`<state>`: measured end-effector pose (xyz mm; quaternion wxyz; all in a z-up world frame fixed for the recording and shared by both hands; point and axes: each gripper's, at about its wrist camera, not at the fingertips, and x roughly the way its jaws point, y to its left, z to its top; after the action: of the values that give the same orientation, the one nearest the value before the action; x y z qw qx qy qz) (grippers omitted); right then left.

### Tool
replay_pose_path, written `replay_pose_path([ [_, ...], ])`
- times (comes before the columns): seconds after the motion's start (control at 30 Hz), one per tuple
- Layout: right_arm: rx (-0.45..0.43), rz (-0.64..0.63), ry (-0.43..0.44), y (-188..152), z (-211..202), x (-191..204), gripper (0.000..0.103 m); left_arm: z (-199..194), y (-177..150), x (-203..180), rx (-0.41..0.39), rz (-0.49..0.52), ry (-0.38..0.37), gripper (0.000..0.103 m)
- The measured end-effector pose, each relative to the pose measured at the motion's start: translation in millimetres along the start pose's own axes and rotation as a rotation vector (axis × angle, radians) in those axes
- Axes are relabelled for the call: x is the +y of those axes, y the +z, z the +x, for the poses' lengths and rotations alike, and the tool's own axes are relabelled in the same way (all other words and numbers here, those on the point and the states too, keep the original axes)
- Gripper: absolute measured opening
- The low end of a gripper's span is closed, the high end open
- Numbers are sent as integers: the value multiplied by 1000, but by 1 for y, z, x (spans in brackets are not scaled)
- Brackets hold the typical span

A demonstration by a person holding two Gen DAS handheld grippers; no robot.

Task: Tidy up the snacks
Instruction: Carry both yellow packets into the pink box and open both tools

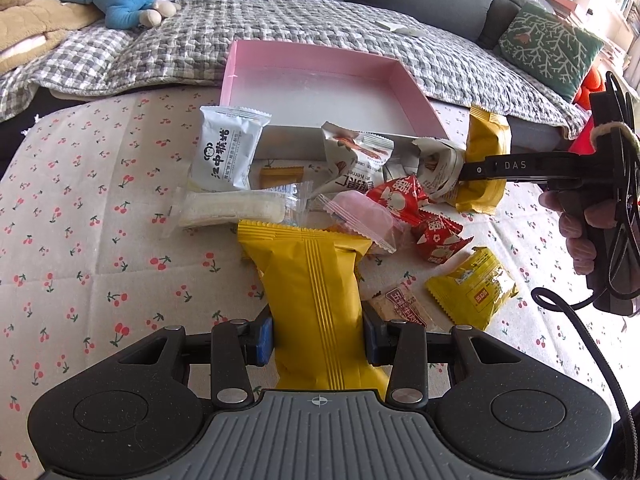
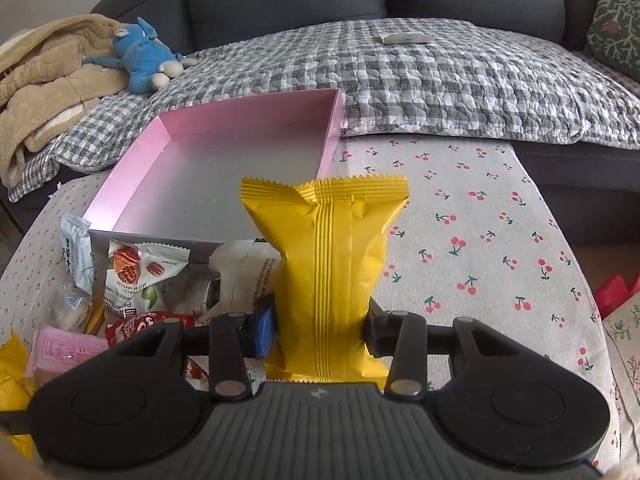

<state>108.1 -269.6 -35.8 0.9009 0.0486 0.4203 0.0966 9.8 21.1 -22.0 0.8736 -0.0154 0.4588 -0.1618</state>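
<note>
Both grippers have a yellow packet each, and the pink box (image 1: pixel 416 96) is bare inside, so sorting has barely begun by the look of it. The left gripper (image 1: pixel 318 340) has its jaws partly closed on a tall yellow snack packet (image 1: pixel 312 280), pads pressing its sides, holding it upright at the near edge of the heap. The right gripper (image 2: pixel 320 334) pinches a second yellow packet (image 2: pixel 328 248) the same way, standing up just in front of the box's near wall; from the left camera that packet (image 1: pixel 484 160) shows off to the right beside the box corner.

Still loose on the cherry-print cloth (image 1: pixel 80 240): a white packet (image 1: pixel 224 148) leaning on the box, a clear-wrapped white bar (image 1: pixel 232 208), a pink sweet (image 1: pixel 360 216), red packets (image 1: pixel 404 196), a walnut packet (image 2: pixel 132 276), a small yellow sachet (image 1: pixel 472 288) and a brown bar (image 1: pixel 404 304).

I'd say nothing is in the box yet; two packets are ready to go in, and the whole heap waits.
</note>
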Motion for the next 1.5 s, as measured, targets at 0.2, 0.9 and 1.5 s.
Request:
replay_pose_path([
  [0.2,6,-15,-34,1,-12,5,36,-6,4,2,-20,1,7,39],
  [0.9,-89,88,184,49,-29,21,36,-8,103,-10,-197,-2,84,39],
  [1.5,-54,63,170,79,19,32,37,92,169,4,-247,-35,120,39],
])
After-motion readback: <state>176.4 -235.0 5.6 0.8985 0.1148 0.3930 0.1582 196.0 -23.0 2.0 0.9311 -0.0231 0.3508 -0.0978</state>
